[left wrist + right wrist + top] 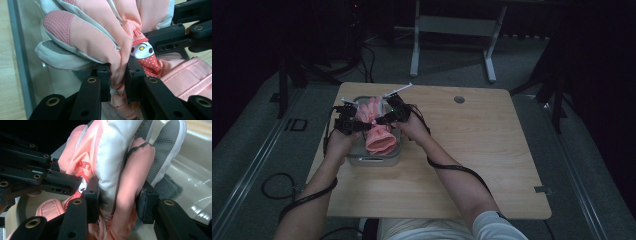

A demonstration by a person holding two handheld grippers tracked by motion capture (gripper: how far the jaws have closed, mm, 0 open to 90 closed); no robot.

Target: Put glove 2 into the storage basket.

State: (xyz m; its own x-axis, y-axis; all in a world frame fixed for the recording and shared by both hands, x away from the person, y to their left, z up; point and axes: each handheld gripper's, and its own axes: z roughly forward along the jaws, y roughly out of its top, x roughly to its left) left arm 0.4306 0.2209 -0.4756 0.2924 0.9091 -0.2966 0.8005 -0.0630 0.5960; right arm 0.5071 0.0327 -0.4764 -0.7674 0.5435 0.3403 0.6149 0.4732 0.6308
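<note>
pink glove (374,121) pinched by both grippers, low between grey bin (373,161) walls.

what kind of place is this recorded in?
Probably a lab or recording studio, not a home: a lone wooden table on grey carpet, dark curtained surroundings, and a bare metal desk frame behind.

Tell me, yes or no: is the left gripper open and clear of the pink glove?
No: the left gripper is shut on the pink glove, its fabric pinched between the two black jaws.

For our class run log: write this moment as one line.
left gripper: shut on pink glove | right gripper: shut on pink glove | over grey bin
</note>
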